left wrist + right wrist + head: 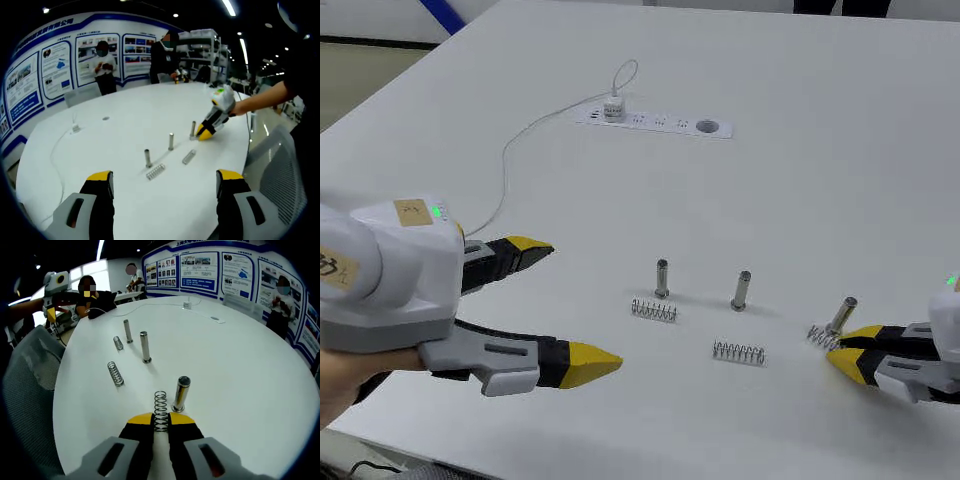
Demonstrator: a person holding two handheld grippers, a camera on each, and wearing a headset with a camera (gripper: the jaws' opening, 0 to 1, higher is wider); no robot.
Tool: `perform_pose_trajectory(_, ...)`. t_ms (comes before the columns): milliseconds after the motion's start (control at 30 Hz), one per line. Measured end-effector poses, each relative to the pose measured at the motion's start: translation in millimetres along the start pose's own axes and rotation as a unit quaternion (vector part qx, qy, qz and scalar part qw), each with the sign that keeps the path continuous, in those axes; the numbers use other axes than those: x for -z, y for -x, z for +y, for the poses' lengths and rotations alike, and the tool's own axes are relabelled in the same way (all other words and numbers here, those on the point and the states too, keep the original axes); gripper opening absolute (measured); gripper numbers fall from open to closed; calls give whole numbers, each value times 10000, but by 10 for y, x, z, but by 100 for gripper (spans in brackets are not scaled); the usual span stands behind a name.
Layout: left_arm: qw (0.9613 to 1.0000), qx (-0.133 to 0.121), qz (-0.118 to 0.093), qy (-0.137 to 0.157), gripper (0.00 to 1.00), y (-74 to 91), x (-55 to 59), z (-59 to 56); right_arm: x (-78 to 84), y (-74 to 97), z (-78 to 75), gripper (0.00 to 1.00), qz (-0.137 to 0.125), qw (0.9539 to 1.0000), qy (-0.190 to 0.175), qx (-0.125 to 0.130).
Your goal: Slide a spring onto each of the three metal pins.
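White tabletop [800, 150] carries, upright in a row, a left pin [661, 278], a middle pin [741, 289] and a right pin [842, 314], all metal. One spring [654, 311] lies at 6 o'clock of the left pin and a second spring [739, 352] at 6 o'clock of the middle pin. Right gripper [160, 422], jaws narrow, pinches the end of the third spring [160, 410] just at 8 o'clock of the right pin's base in the head view; left gripper [575, 305] hovers at 9 o'clock of the row, jaws wide, empty
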State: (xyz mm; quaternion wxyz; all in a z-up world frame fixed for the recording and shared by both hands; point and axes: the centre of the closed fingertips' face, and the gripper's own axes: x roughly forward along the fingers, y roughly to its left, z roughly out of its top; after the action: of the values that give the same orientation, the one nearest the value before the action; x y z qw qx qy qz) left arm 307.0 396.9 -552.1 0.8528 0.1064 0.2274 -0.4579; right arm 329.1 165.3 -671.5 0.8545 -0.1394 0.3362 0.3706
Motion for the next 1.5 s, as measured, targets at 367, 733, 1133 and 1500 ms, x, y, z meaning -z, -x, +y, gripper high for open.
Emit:
perform_pose_trajectory(367,9999,142,31,-40,86,-75,-8,-76,3,54,-34,10,-51,9999,-113,72)
perform_pose_trajectory(733,9989,444,-71,-154,84,-230,-109,-224,-184,275,135,10,-223,9996,115,-121)
perform_pose_trajectory(1133,9966,631,-272,-451,76,-415,-314,-365,-632,563,346,10,-545,9964,624,-187)
perform_pose_trajectory(1500,9910,983,-397,-821,69,-512,-494,-576,-920,640,648,10,-701,9905,1097,-435)
